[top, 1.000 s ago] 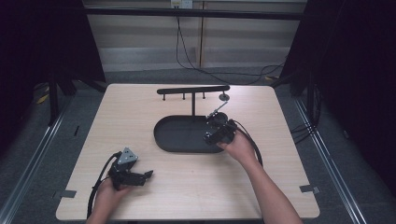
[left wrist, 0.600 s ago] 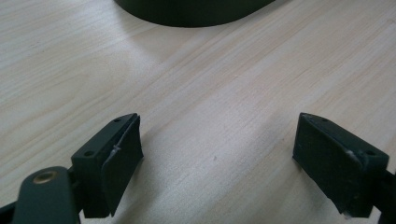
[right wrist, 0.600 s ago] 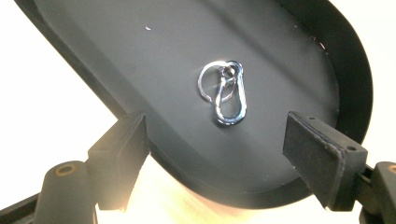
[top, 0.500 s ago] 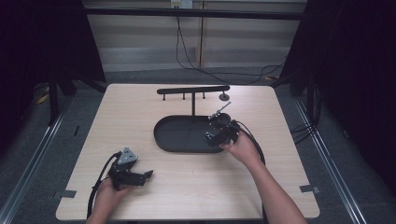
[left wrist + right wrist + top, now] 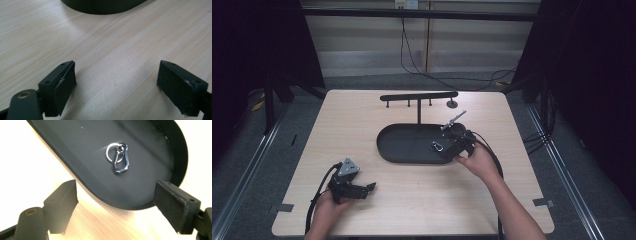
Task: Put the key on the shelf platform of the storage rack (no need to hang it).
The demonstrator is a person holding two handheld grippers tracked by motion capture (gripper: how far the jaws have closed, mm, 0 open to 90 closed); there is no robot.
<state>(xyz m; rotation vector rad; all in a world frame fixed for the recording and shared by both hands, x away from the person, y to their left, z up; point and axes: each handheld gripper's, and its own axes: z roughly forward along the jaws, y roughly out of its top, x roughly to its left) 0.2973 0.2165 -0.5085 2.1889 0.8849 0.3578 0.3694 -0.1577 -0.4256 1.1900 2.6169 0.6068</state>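
A pale wood-grain worktop (image 5: 412, 200) carries a smooth, matte black oval tray (image 5: 82, 152). The right claw (image 5: 115, 195) hovers at the tray's rounded end, its blocky black jaws spread wide, having just been opening, with nothing between them. Just ahead of it, in the tray, lies a shiny metal carabiner on a round key ring (image 5: 118, 157). The left claw (image 5: 116, 82) rests apart over bare wood.

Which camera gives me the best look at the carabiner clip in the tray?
The right gripper view: the carabiner clip with its key ring lies close and sharp on the black tray. The high view shows it as a small glint. The left gripper view catches just the tray's edge.
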